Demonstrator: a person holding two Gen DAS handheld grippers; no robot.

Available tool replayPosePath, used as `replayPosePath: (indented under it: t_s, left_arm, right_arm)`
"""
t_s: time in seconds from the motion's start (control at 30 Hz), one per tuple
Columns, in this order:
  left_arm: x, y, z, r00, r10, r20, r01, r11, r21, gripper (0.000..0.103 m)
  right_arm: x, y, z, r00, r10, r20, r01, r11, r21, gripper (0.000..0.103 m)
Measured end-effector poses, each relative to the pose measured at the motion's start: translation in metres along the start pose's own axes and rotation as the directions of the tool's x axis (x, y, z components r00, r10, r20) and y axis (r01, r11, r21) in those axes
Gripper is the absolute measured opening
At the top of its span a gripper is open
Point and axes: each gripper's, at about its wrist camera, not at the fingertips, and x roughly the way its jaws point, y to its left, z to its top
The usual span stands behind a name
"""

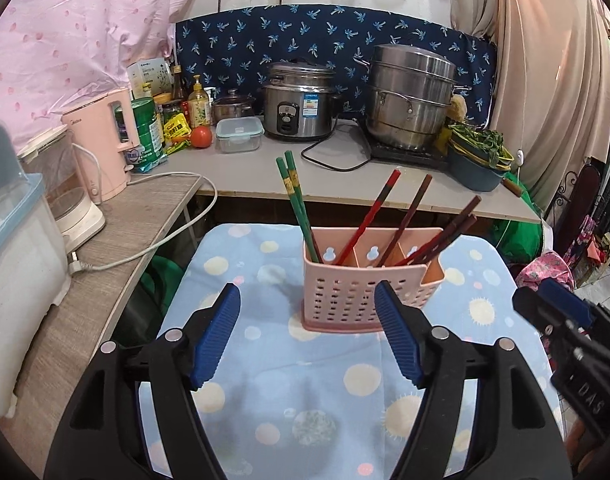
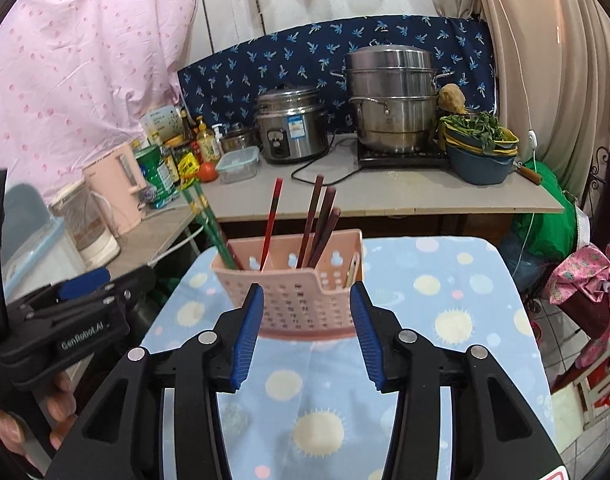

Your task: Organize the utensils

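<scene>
Grippers (image 1: pixel 307 304) face caddy (image 1: pixel 345 292); counter (image 1: pixel 345 184) behind.

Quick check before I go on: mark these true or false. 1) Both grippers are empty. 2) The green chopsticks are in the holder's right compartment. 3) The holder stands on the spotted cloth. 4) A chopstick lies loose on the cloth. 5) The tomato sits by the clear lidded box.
1) True: the left gripper and right gripper are open with nothing between the pads.
2) False: the green chopsticks stand in the left compartment of the holder.
3) True: it stands on the spotted cloth.
4) False: none is visible there; all are in the holder.
5) True: the tomato is beside the clear lidded box.
</scene>
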Motion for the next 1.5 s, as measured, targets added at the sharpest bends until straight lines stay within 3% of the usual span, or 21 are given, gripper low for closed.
replayPosePath:
  t_s: [0.2,0.57,0.8,1.1,1.5]
  left_arm:
    - [-0.018,0.002,-0.016,1.000,0.006,0.008,-0.006,1.000,0.001,0.070]
    - [-0.038,-0.001,-0.048,0.998,0.063,0.022,-0.064,0.998,0.026,0.078]
    - [-0.043,-0.005,-0.063,0.998,0.067,0.021,-0.068,0.997,0.033,0.087]
    - [-0.046,-0.012,-0.079,0.998,0.065,0.003,-0.065,0.997,0.041,0.089]
    - [-0.043,-0.010,-0.092,0.997,0.067,-0.027,-0.066,0.997,0.032,0.092]
  right_arm:
    - [-0.013,0.015,-0.027,1.000,-0.019,-0.012,0.018,0.999,-0.038,0.048]
    - [-0.033,0.024,-0.058,0.997,-0.079,-0.015,0.078,0.996,-0.043,0.068]
    - [-0.041,0.018,-0.071,0.994,-0.106,-0.021,0.105,0.994,-0.023,0.069]
    - [-0.049,0.014,-0.082,0.990,-0.138,-0.016,0.138,0.990,-0.020,0.070]
    - [-0.048,0.014,-0.089,0.988,-0.155,-0.021,0.154,0.988,-0.016,0.083]
